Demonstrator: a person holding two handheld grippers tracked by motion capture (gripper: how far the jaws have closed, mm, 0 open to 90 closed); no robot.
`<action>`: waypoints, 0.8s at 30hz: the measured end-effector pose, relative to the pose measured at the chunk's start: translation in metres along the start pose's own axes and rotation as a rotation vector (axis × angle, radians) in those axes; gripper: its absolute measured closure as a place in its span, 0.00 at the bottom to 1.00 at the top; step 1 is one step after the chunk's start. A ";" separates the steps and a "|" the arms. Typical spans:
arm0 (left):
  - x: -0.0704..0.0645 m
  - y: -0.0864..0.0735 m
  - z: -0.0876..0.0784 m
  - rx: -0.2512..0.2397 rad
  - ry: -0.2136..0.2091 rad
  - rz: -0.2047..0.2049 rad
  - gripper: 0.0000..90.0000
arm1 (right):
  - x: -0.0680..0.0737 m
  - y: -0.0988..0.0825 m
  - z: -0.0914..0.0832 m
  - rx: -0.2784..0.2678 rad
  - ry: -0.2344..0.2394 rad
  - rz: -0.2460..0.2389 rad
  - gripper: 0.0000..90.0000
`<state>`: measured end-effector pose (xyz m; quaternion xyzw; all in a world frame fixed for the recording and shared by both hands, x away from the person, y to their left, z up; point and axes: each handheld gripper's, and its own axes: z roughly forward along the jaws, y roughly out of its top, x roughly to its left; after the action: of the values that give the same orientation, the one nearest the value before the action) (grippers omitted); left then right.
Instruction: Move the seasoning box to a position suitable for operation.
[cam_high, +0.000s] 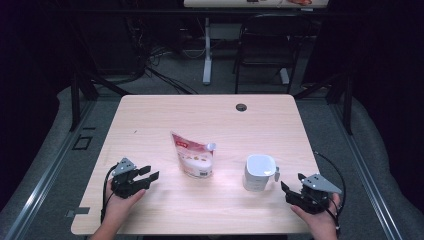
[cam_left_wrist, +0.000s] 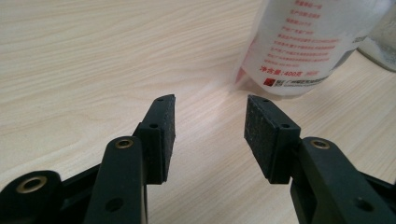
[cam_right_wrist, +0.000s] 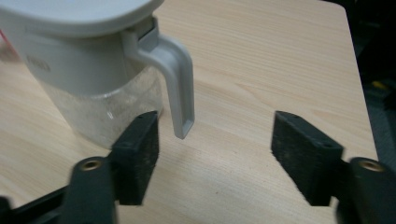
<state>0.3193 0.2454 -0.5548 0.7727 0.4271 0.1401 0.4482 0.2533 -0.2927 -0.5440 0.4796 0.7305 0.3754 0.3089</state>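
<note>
The pouch stands at the frame's centre and the lidded jug just right of it, both untouched on the table. My left gripper at lower left and right gripper at lower right both have jaws spread, holding nothing. I judge nothing done yet: grasping is all still ahead.

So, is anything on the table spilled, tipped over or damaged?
Nothing stands out. The pouch stands upright with its cap on, the lidded jug is upright beside it, and I see no spill on the table.
</note>
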 end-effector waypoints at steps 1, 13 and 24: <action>0.000 0.000 0.000 -0.002 -0.006 -0.009 0.59 | 0.001 -0.001 0.002 0.001 -0.014 -0.024 0.45; -0.005 -0.001 -0.008 -0.012 0.007 0.025 0.59 | -0.003 -0.001 -0.001 0.005 0.079 0.071 0.59; -0.003 -0.008 -0.014 -0.003 0.008 0.027 0.59 | 0.007 0.009 0.008 -0.032 0.112 0.023 0.66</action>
<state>0.3049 0.2534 -0.5530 0.7772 0.4181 0.1499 0.4458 0.2613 -0.2814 -0.5408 0.4612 0.7350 0.4169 0.2706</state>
